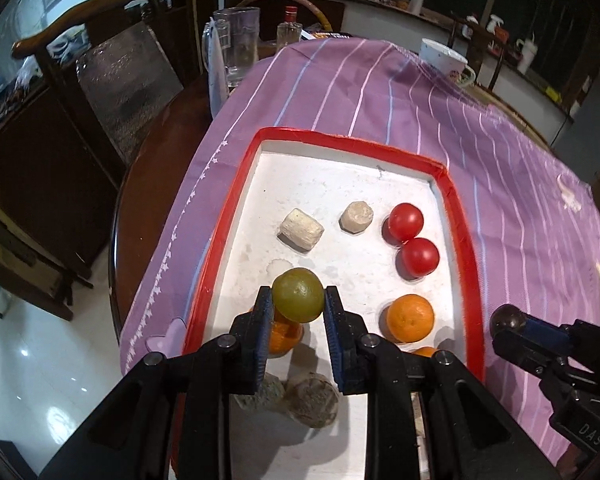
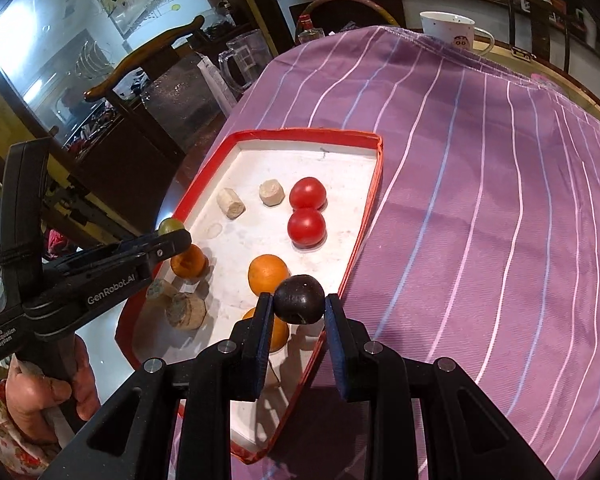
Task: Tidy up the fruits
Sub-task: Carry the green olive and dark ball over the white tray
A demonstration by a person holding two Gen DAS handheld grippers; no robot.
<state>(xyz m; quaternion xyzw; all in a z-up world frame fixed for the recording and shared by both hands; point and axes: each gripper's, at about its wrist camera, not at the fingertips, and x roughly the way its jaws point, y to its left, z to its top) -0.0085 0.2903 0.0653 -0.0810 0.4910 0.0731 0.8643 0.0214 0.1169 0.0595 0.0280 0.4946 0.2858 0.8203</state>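
A white tray with a red rim [image 1: 456, 200] [image 2: 364, 232] lies on a purple striped cloth. My left gripper [image 1: 298, 300] is shut on a green round fruit [image 1: 298, 294] [image 2: 170, 225], held above the tray's near left part. At the tray's right edge my right gripper [image 2: 299, 300] [image 1: 508, 322] is shut on a dark purple round fruit [image 2: 300, 298] [image 1: 506, 320]. Inside the tray lie two red tomatoes [image 1: 407, 221] [image 2: 307, 193], an orange [image 1: 410, 318] [image 2: 268, 274] on the right, another orange [image 1: 284, 336] [image 2: 188, 261] under the left gripper, and beige cylinder pieces [image 1: 301, 231] [image 2: 231, 203].
A glass mug [image 1: 238, 44] and a bottle [image 1: 289, 30] stand at the table's far left edge. A white cup [image 1: 446, 60] [image 2: 452, 28] sits at the far side. A wooden chair [image 1: 100, 60] stands left of the table. A hand [image 2: 40, 392] holds the left gripper's handle.
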